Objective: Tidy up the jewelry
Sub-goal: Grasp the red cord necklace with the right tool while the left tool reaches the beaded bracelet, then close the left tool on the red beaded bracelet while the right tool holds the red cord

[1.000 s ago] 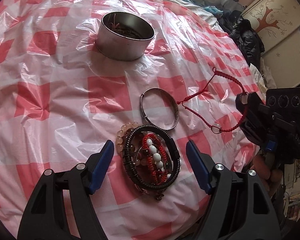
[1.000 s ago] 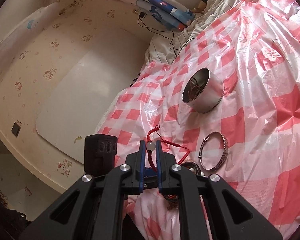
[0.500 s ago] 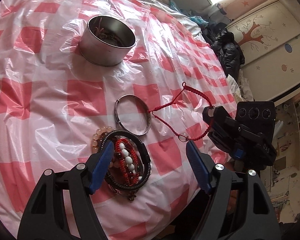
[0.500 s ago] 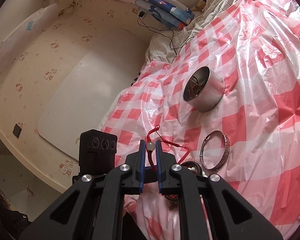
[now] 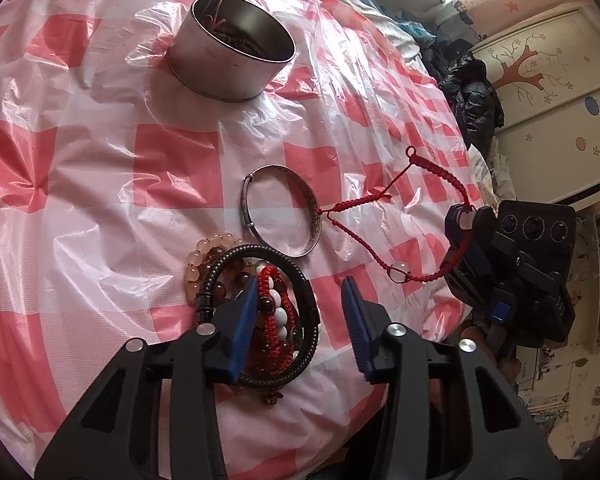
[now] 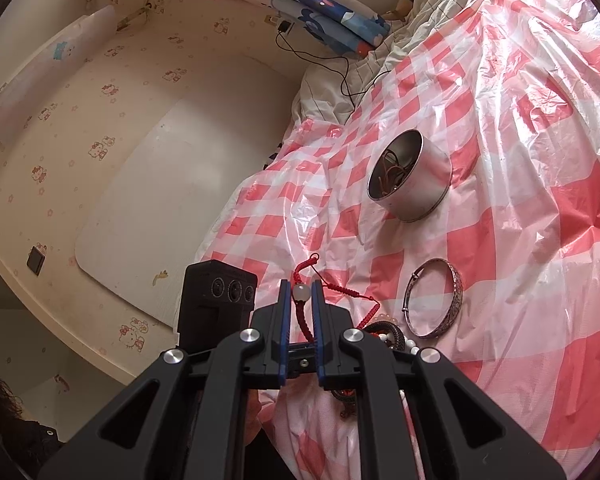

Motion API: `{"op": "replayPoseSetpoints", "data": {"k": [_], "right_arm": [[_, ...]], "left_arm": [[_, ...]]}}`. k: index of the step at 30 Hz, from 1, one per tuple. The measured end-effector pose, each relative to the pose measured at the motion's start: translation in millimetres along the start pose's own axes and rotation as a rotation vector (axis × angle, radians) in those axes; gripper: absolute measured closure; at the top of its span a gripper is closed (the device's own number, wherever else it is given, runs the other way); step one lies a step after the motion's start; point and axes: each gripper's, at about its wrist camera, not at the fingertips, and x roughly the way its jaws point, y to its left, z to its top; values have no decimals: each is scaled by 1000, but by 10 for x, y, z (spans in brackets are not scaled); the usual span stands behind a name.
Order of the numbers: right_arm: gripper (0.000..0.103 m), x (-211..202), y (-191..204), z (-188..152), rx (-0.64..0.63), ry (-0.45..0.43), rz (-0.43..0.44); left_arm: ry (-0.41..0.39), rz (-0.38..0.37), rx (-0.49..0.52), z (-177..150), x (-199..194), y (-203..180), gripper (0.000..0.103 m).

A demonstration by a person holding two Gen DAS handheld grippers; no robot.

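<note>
My right gripper (image 6: 301,294) is shut on a red cord bracelet (image 6: 305,312), pinching its pale bead; in the left wrist view the gripper (image 5: 466,216) holds the cord (image 5: 384,200) at the sheet's right edge, the loop trailing onto the sheet. My left gripper (image 5: 300,304) is open, narrower than before, above a pile of bracelets (image 5: 268,312): black coil, red-and-white beads, pale beads. A silver bangle (image 5: 284,210) lies beyond the pile. A round metal tin (image 5: 230,54) holding some jewelry stands at the back.
A red-and-white checked plastic sheet (image 5: 100,200) covers the bed. A dark bag (image 5: 472,100) and a painted wardrobe (image 5: 548,64) are at the right. In the right wrist view a wall (image 6: 80,140) and a cable (image 6: 340,68) are at the left.
My left gripper's jaws have narrowed and it has moved closer over the bracelet pile. The right gripper still holds the red cord bracelet, lifted slightly at the sheet's edge.
</note>
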Motion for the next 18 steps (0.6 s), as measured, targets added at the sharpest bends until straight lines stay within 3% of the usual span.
{"op": "replayPoseSetpoints", "data": {"k": [5,7,18], "right_arm": [[92,-1,1,2,0,0,1],[92,-2,1,2,0,-1,1],[92,-7,5,1,2,-2,4]], "left_arm": [[-15,29,19,1,6,-32,92],[-37,26,16,17,-51,-22,96],[-87,16,33,53,-222,-42,96]]}}
